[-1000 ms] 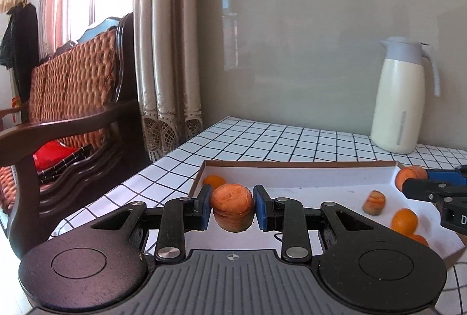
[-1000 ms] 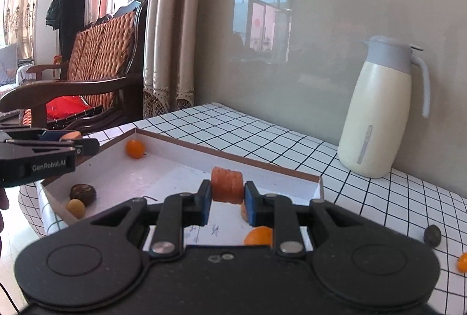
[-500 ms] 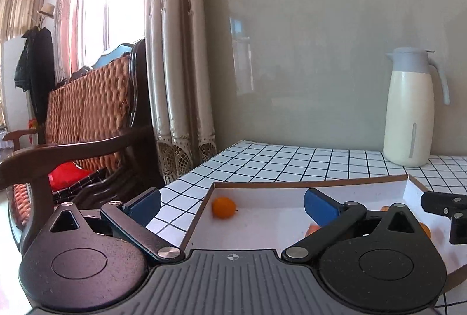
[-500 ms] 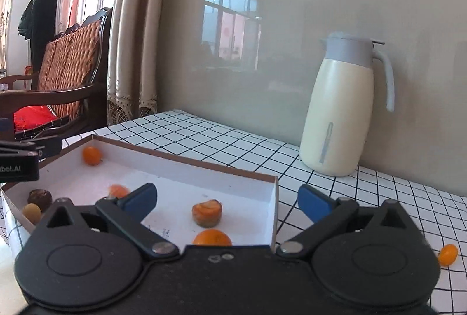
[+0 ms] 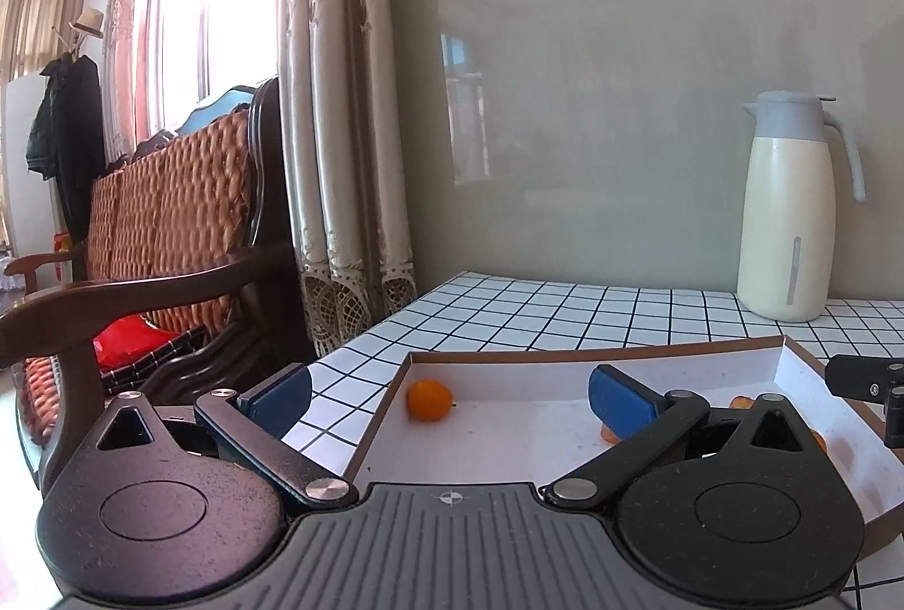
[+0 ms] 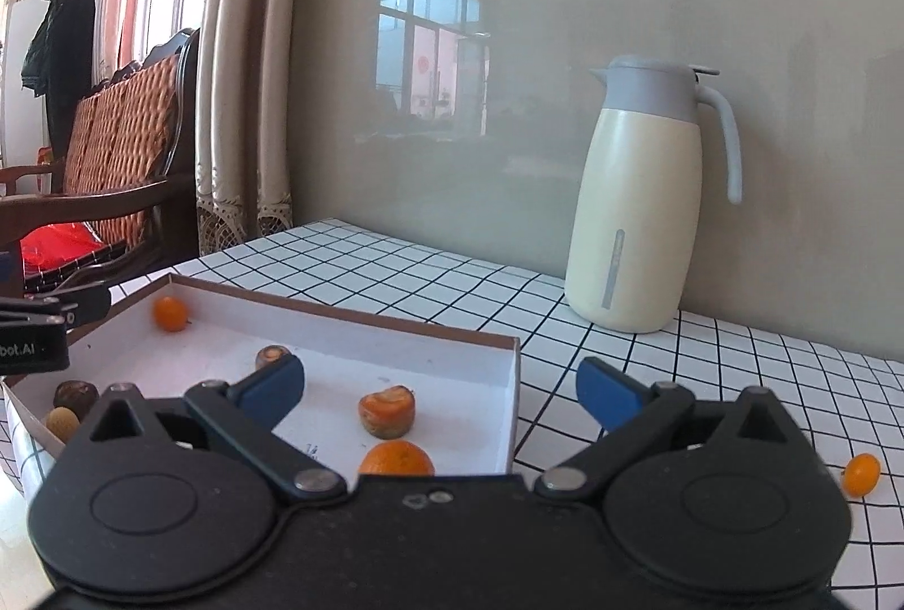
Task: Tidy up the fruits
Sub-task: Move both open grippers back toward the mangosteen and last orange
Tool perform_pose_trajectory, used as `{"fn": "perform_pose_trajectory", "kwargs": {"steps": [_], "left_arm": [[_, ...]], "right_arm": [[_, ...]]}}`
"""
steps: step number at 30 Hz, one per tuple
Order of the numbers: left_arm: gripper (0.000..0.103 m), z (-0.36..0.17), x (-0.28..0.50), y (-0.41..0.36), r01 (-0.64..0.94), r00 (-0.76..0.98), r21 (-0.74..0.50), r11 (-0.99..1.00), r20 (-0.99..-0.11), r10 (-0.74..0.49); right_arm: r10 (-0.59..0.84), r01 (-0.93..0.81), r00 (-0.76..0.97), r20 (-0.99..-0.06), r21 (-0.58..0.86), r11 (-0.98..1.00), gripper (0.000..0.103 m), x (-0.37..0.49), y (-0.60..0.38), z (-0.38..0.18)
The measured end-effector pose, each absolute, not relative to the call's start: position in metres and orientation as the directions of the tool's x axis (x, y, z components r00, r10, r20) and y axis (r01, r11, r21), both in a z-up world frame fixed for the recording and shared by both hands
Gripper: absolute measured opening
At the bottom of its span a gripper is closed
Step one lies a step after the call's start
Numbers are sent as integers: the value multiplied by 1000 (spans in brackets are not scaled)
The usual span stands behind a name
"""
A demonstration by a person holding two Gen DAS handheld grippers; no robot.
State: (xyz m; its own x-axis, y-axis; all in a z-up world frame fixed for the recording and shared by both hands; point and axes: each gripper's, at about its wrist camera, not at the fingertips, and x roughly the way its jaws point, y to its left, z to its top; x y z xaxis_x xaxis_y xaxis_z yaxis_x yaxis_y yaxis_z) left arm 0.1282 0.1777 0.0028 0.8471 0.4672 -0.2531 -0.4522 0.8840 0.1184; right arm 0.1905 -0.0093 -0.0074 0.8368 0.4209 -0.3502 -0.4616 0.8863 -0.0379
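Observation:
A shallow white box (image 6: pixel 452 344) with a brown rim lies on the checked table and holds several fruits: a small orange (image 6: pixel 170 313) in the far corner, a cut orange piece (image 6: pixel 387 410), a round orange (image 6: pixel 396 460) and brown fruits (image 6: pixel 74 392) at the left. My right gripper (image 6: pixel 438 392) is open and empty above the box's right end. My left gripper (image 5: pixel 449 395) is open and empty over the box's (image 5: pixel 565 364) left end, near the small orange (image 5: pixel 429 400). A loose small orange (image 6: pixel 861 474) lies on the table at the right.
A cream thermos jug (image 6: pixel 641 197) stands at the back of the table by the grey wall. A wooden chair with a woven back (image 5: pixel 169 214) and curtains (image 5: pixel 339 101) are left of the table.
Both grippers have opened and let go of their orange pieces, which now lie in the box. Both grippers have pulled back and up.

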Motion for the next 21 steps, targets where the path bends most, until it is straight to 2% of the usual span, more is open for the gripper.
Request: {"fn": "perform_pose_trajectory", "kwargs": {"steps": [21], "left_arm": [[103, 12, 130, 151, -400, 877, 103, 911, -244, 413]], "right_arm": [[389, -429, 858, -334, -51, 902, 97, 184, -37, 0]]}}
